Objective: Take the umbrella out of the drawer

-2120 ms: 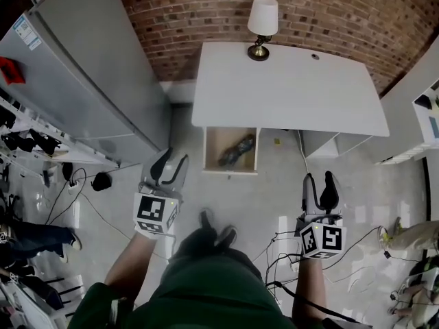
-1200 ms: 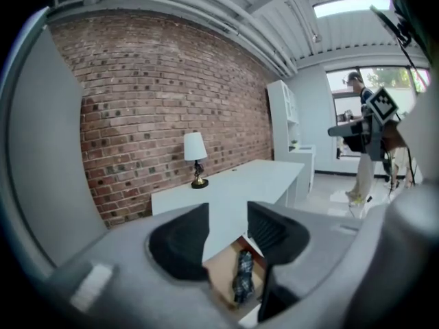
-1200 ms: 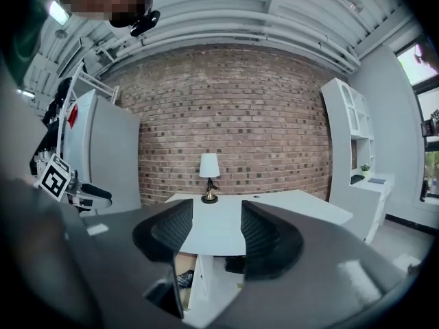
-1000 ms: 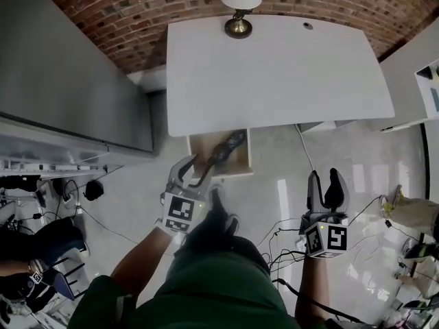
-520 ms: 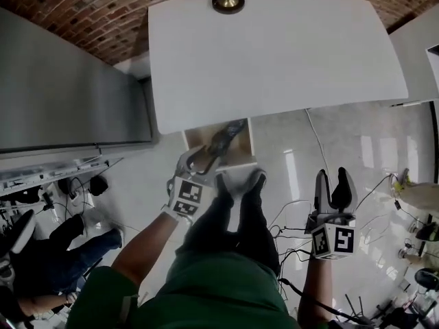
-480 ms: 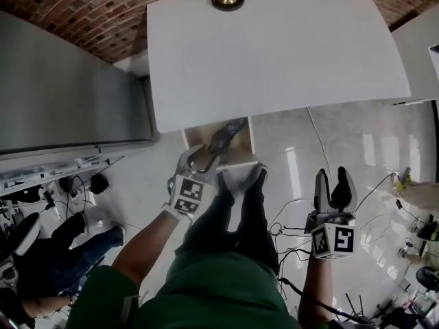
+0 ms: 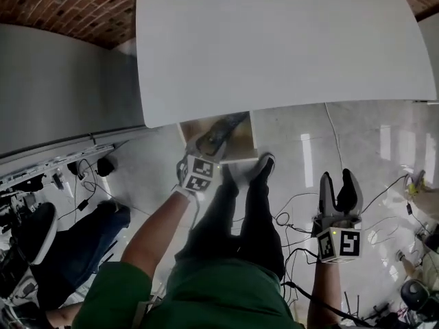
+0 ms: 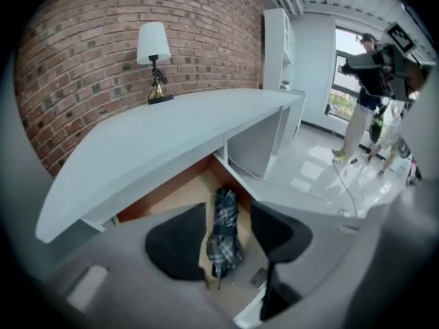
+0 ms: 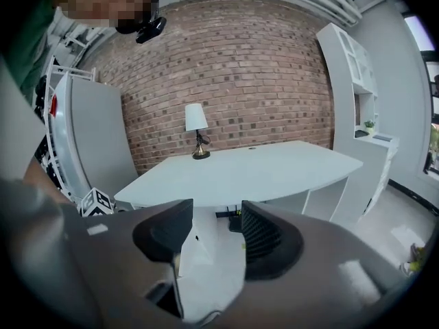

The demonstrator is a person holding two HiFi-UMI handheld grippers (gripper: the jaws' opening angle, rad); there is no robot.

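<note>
The drawer (image 7: pixel 241 144) under the white desk (image 7: pixel 281 46) stands pulled out, its wooden bottom (image 8: pixel 184 196) showing. A dark plaid folded umbrella (image 8: pixel 223 233) lies lengthwise in it, and its far end (image 7: pixel 226 130) shows in the head view. My left gripper (image 7: pixel 208 142) hangs over the drawer's front, pointing steeply down. Its jaws are opening, and the umbrella shows in the gap (image 8: pixel 226 225) below them, with no pad pressing on it. My right gripper (image 7: pixel 339 187) is out over the floor at the right, open and empty, its fingers (image 9: pixel 271 235) aimed at the desk (image 9: pixel 254 173).
A lamp (image 8: pixel 152 57) stands at the desk's back by the brick wall (image 8: pixel 82 53). A grey cabinet (image 7: pixel 62 81) flanks the desk on the left. Cables (image 7: pixel 295 211) run over the tiled floor. The person's shoe (image 7: pixel 265 163) is just in front of the drawer.
The left gripper has come down from in front of the drawer to over the umbrella, and its jaws have parted. The right gripper has sunk lower. The view has closed in on the desk.
</note>
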